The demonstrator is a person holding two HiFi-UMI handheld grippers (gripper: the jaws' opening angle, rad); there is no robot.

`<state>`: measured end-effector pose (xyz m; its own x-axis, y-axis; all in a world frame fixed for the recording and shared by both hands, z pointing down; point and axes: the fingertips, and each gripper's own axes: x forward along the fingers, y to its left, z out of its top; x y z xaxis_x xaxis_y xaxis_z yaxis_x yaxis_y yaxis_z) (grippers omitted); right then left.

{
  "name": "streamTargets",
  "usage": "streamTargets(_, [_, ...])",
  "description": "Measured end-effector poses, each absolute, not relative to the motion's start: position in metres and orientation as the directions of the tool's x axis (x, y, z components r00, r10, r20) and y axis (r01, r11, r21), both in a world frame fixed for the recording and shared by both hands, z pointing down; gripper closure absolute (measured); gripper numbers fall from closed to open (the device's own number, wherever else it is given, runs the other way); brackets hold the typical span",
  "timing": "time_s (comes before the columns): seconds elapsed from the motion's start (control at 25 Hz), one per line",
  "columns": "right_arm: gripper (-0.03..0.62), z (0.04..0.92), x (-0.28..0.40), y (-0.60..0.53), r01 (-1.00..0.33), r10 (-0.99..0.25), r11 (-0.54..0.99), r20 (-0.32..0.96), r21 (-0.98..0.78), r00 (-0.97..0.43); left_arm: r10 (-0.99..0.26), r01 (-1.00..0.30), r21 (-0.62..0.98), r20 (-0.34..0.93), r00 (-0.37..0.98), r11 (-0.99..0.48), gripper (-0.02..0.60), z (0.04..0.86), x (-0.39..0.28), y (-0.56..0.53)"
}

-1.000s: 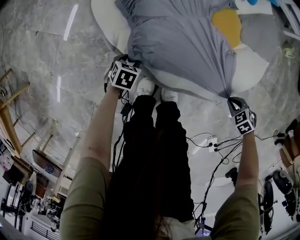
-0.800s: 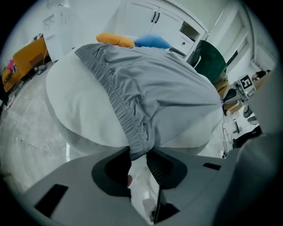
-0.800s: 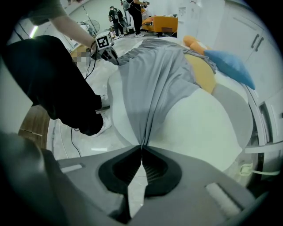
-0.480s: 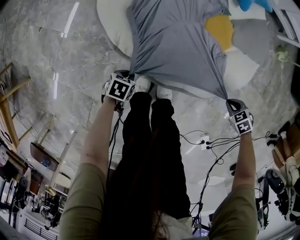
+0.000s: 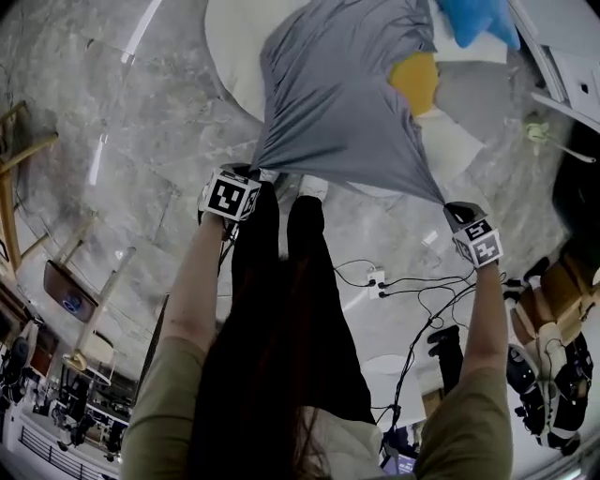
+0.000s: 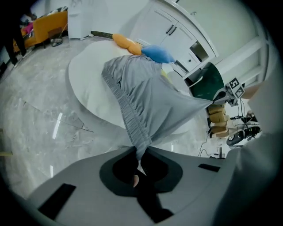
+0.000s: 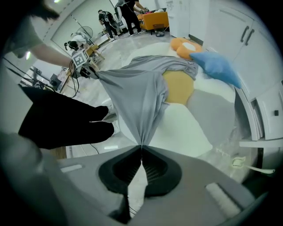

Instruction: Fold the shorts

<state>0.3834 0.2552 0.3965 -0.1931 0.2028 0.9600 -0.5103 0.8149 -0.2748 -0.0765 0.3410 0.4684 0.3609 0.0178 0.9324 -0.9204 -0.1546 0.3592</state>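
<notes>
The grey shorts [image 5: 342,98] hang stretched between both grippers above a white round surface [image 5: 234,52]. My left gripper [image 5: 253,172] is shut on the bunched elastic waistband [image 6: 132,128], on which its jaws have just closed. In the left gripper view the cloth runs straight into the left gripper [image 6: 139,152]. My right gripper [image 5: 447,203] is shut on a pinched corner of the fabric. The right gripper view shows the shorts [image 7: 137,95] fanning out from the right gripper [image 7: 141,148]. The far part of the shorts still rests on the surface.
A yellow-orange piece [image 5: 417,80] and a blue cloth [image 5: 473,21] lie on the white surface behind the shorts. The person's dark legs and white shoes [image 5: 314,187] stand below them. Cables [image 5: 412,281] cross the floor, with equipment [image 5: 548,356] at right and white cabinets [image 6: 177,26] beyond.
Both grippers have risen and pulled back with the shorts, lifting more cloth off the surface and stretching it taut. The left gripper closed on the waistband.
</notes>
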Motion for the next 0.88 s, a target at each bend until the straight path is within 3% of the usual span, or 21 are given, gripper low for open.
streamTargets(0.4, [0.585,0.349,0.337,0.034,-0.574,0.045,0.791,0.956,-0.212,-0.29,-0.152,-0.946,0.315,0.934,0.323,-0.076,0.56,0.436,-0.094,0.25])
streamTargets(0.52, [0.585,0.353,0.312,-0.024,-0.63,-0.02,0.757,0.957,-0.175,-0.29,-0.159,-0.958,0.279,0.945,0.285,-0.06,0.558,0.435,-0.11,0.22])
streamTargets(0.88, [0.585,0.357,0.249,-0.125,-0.633,-0.092,0.771,0.972,-0.067,-0.215,-0.168,-0.954,0.3,0.94,0.298,-0.015,0.558,0.438,-0.147,0.154])
